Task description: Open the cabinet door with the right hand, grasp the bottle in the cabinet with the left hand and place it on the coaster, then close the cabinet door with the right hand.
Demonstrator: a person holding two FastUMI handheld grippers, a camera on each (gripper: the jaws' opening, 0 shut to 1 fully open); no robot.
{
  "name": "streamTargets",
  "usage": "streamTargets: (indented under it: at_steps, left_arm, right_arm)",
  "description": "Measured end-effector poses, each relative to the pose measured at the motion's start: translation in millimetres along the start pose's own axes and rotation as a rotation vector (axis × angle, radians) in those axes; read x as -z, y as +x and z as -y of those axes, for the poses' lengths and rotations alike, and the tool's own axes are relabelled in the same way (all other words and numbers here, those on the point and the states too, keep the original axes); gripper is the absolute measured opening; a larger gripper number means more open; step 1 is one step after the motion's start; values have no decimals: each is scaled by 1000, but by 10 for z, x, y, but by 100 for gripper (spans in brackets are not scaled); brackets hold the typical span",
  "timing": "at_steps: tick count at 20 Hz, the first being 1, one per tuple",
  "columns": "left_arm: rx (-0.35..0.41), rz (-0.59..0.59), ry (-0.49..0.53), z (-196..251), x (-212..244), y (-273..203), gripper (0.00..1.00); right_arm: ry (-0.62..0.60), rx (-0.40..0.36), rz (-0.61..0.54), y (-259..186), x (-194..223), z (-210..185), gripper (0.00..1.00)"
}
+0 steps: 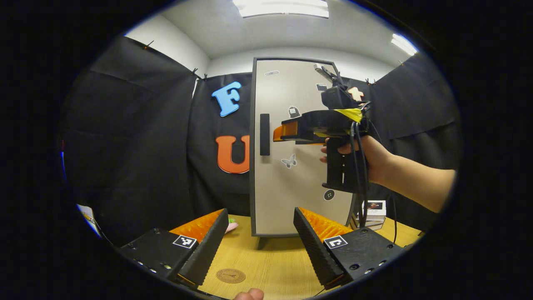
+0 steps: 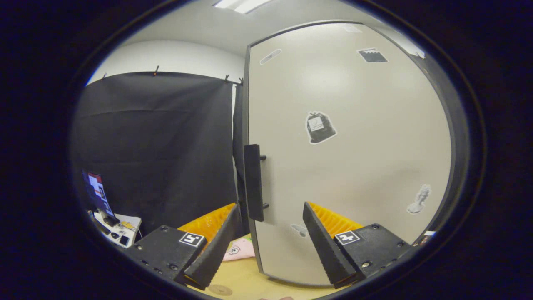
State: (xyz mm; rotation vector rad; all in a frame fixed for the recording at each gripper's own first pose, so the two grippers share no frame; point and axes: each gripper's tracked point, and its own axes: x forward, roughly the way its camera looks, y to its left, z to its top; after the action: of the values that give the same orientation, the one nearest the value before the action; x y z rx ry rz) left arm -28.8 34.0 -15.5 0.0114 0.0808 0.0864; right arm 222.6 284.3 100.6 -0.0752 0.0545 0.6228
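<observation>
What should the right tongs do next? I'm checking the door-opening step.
Probably ease the right tongs forward and close on the handle: the cabinet door looks shut, the tongs are open, and the handle stands just ahead between the fingers, not yet gripped.
</observation>
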Motion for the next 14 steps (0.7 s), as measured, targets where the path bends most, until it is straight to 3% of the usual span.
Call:
streamTargets:
  at_steps: [2, 3, 9, 12, 14]
  left_arm:
    - [-14, -1, 4, -56, -7, 0, 95]
    - [-20, -3, 3, -85, 6, -3, 95]
    - [-35, -16, -9, -203, 47, 21, 95]
    - [-45, -12, -15, -259, 32, 57, 95]
    - [-44, -7, -22, -291, 12, 87, 95]
  right_arm:
    - [-9, -8, -12, 168, -3, -65, 99]
    - [-21, -6, -13, 240, -11, -81, 94]
    - [-48, -23, -26, 538, -31, -257, 94]
    - [-61, -40, -22, 621, -50, -338, 85]
    - [-72, 2, -31, 679, -40, -300, 78]
